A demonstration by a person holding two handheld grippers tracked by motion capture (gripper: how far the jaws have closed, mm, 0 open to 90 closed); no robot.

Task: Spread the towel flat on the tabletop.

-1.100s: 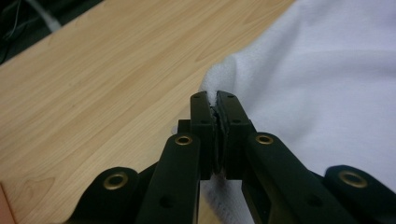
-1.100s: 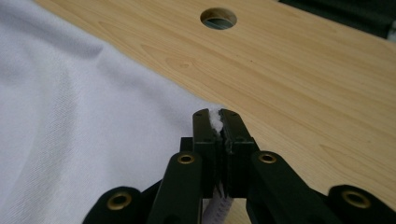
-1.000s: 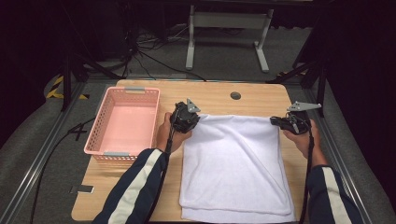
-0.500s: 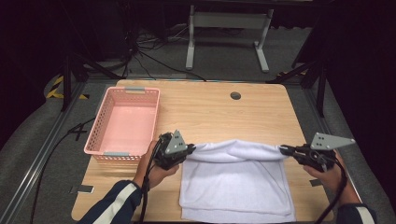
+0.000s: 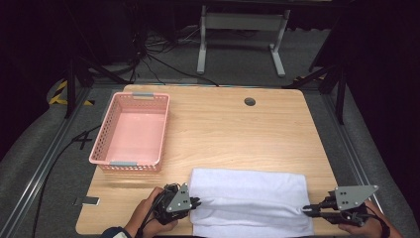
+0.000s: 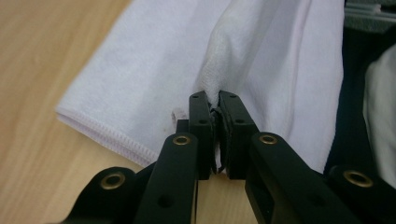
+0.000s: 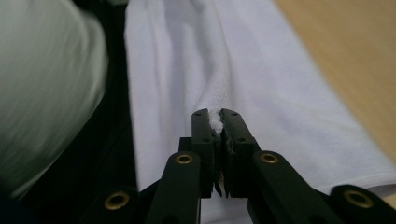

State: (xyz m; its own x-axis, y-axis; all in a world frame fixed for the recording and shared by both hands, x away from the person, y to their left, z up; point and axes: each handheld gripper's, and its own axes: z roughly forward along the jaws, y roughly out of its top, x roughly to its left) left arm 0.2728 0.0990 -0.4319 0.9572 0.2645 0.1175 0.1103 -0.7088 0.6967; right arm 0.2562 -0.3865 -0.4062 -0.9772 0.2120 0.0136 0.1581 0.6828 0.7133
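White terry towel (image 5: 247, 198), one item, folded over on itself and lying at the near edge of the wooden tabletop (image 5: 233, 129), the doubled edge toward the far side. I hold it at both near corners.

Left tongs (image 5: 194, 202): pressed together on a pinch of towel at its left end; in the left gripper view the cloth rises in a ridge from between the black jaws.

Right tongs (image 5: 308, 209): likewise clamped on a bunched corner at the right end, cloth showing white between the jaws in the right gripper view.

Pink plastic basket (image 5: 132, 131): sits at the left of the tabletop, well apart from the towel, nothing in it.

Step in hand, by my reading: the first fold is laid over, with both corners brought to the near edge and not yet let go.

Next move, as I judge it: set the two corners square on the layer beneath, part both tongs, then take hold at one end for a crosswise fold.
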